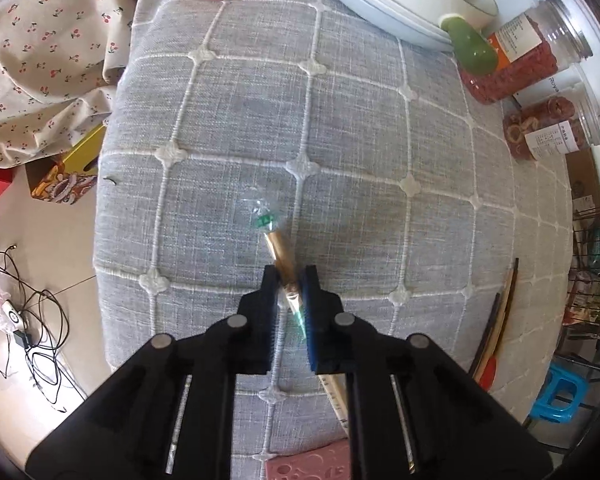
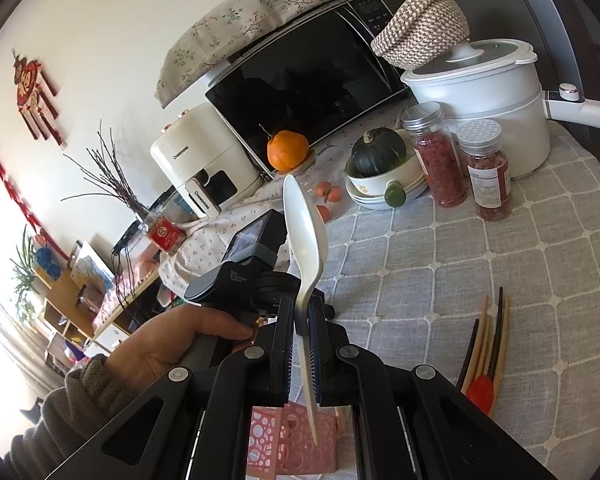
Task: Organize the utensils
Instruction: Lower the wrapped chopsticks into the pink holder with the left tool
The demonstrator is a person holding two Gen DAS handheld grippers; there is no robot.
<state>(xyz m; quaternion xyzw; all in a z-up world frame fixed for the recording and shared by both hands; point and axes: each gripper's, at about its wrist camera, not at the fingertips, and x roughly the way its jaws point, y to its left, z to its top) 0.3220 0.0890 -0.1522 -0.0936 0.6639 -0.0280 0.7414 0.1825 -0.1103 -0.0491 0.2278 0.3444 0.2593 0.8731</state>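
In the left wrist view my left gripper (image 1: 290, 282) points down at the grey checked tablecloth (image 1: 228, 128). It is shut on a pair of wooden chopsticks (image 1: 281, 250) in a clear wrapper with green print. In the right wrist view my right gripper (image 2: 301, 308) is shut on the handle of a white spoon (image 2: 305, 224), bowl end up. A pink perforated holder (image 2: 288, 436) lies just below it, its corner (image 1: 312, 466) also showing under the left gripper. Several loose chopsticks (image 2: 494, 332) and a red spoon (image 2: 481, 390) lie on the cloth to the right.
A stack of bowls (image 2: 380, 190) with a dark squash, a green bottle (image 1: 474, 50), two jars (image 2: 440, 156) and a white pot (image 2: 496, 96) crowd the far right. A microwave (image 2: 308, 80) stands behind. A hand (image 2: 172, 344) holds the left gripper's handle. The table edge drops to a cluttered floor (image 1: 40, 280).
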